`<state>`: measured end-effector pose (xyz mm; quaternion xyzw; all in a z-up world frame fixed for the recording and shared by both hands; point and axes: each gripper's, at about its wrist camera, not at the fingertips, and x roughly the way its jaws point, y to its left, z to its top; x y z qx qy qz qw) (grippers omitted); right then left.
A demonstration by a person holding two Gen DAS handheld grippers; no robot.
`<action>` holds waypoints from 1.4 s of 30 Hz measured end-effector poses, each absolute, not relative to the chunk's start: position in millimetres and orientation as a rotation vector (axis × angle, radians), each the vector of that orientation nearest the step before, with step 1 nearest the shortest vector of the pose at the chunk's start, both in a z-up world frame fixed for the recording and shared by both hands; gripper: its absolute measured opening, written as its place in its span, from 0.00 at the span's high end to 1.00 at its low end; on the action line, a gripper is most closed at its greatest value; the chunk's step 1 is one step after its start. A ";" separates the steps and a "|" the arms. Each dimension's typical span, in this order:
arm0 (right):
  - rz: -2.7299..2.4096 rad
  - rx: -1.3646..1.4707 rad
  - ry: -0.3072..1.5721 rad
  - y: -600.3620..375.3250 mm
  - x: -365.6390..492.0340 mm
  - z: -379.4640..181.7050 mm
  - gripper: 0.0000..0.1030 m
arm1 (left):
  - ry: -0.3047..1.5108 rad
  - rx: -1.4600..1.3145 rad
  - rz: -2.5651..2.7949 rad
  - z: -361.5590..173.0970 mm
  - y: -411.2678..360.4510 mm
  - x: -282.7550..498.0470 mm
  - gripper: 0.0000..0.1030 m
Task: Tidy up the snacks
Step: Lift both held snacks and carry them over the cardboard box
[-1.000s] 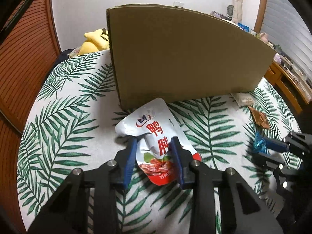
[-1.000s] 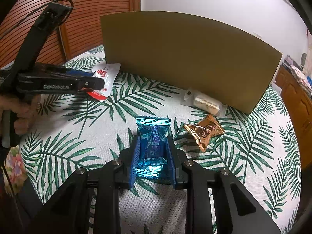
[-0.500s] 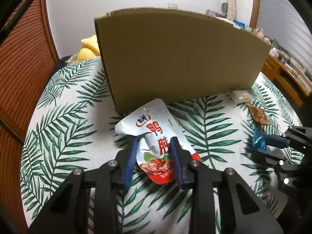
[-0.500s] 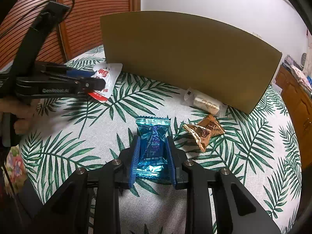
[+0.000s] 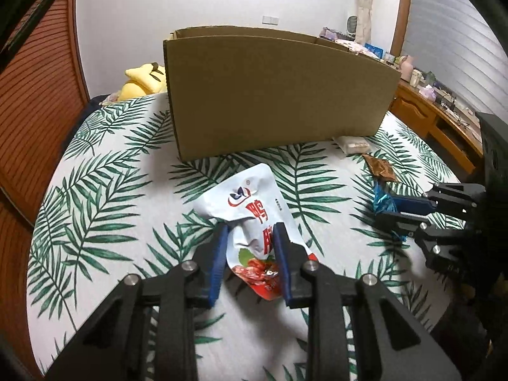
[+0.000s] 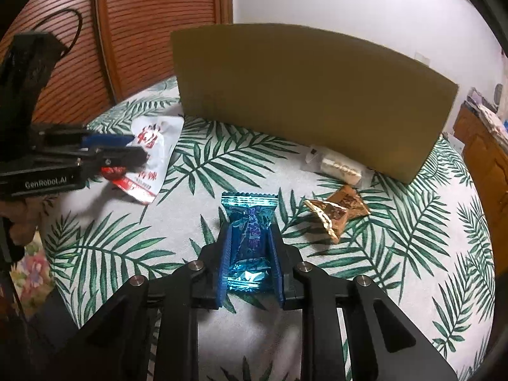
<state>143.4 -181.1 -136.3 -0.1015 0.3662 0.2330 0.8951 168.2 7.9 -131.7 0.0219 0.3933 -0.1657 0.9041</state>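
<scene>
My left gripper is shut on a white and red snack pouch and holds it above the leaf-print table; the pouch also shows in the right wrist view. My right gripper is shut on a shiny blue candy wrapper, which also shows in the left wrist view. A tall open cardboard box stands behind both, and in the right wrist view only its front wall shows. A gold-brown packet and a clear-wrapped white snack lie by the box's right end.
The table has a white cloth with green palm leaves. A yellow plush toy sits behind the box at left. A wooden desk with clutter stands at right. Ribbed wooden doors are at the left.
My left gripper has lifted the pouch and risen, so the box's open top now shows. My right gripper with the blue wrapper has hardly moved.
</scene>
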 end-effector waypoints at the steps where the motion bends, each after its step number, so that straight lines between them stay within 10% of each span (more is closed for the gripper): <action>1: 0.483 -0.202 0.754 -182.7 141.9 -134.6 0.80 | 0.811 0.044 -0.344 -131.8 7.9 166.4 0.76; 42: 0.416 -0.184 0.543 -207.5 154.5 -10.0 0.80 | 0.545 0.046 -0.415 -7.7 -24.4 189.4 0.79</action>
